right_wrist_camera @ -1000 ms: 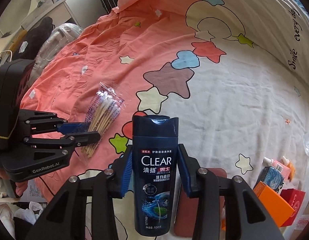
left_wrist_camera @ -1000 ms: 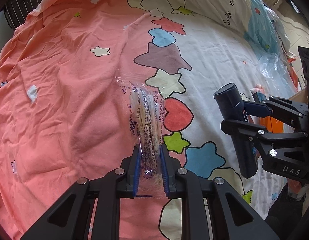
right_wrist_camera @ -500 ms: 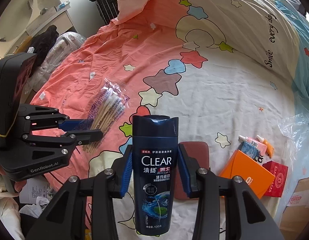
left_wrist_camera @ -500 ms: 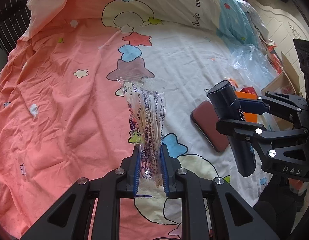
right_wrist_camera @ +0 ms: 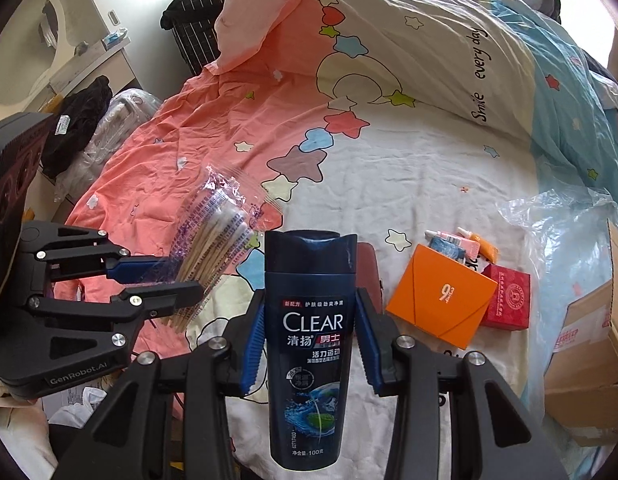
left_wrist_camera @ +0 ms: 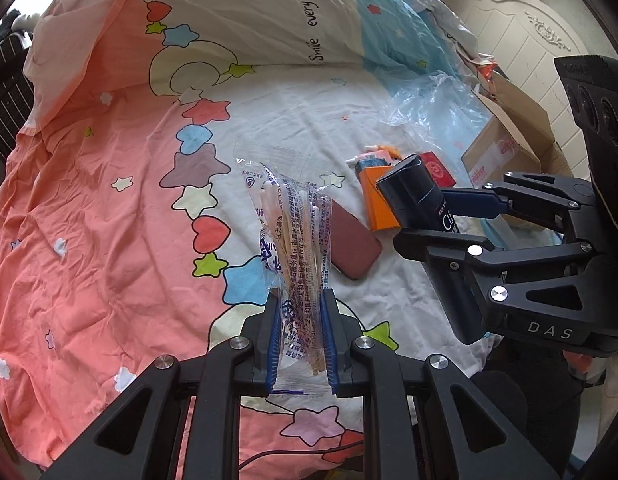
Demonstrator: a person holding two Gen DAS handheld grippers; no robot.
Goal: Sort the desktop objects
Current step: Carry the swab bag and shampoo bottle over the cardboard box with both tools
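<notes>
My left gripper (left_wrist_camera: 301, 300) is shut on a clear bag of cotton swabs (left_wrist_camera: 293, 236), held upright above the bed; that bag of cotton swabs (right_wrist_camera: 213, 236) and the left gripper (right_wrist_camera: 177, 278) also show at the left of the right wrist view. My right gripper (right_wrist_camera: 310, 304) is shut on a dark blue CLEAR shampoo bottle (right_wrist_camera: 311, 344), held upright. The bottle (left_wrist_camera: 421, 200) in the right gripper (left_wrist_camera: 449, 220) hangs to the right of the swab bag, above the sheet.
On the star-patterned sheet (left_wrist_camera: 109, 200) lie a maroon case (left_wrist_camera: 351, 240), an orange box (right_wrist_camera: 441, 296), a red box (right_wrist_camera: 507, 302) and small tubes (right_wrist_camera: 465, 242). A clear plastic bag (right_wrist_camera: 557, 232) and a cardboard box (right_wrist_camera: 589, 344) sit at the right.
Both grippers have pulled back and up from the bed with their loads still held. The orange box, red box, plastic bag and cardboard box have come into view.
</notes>
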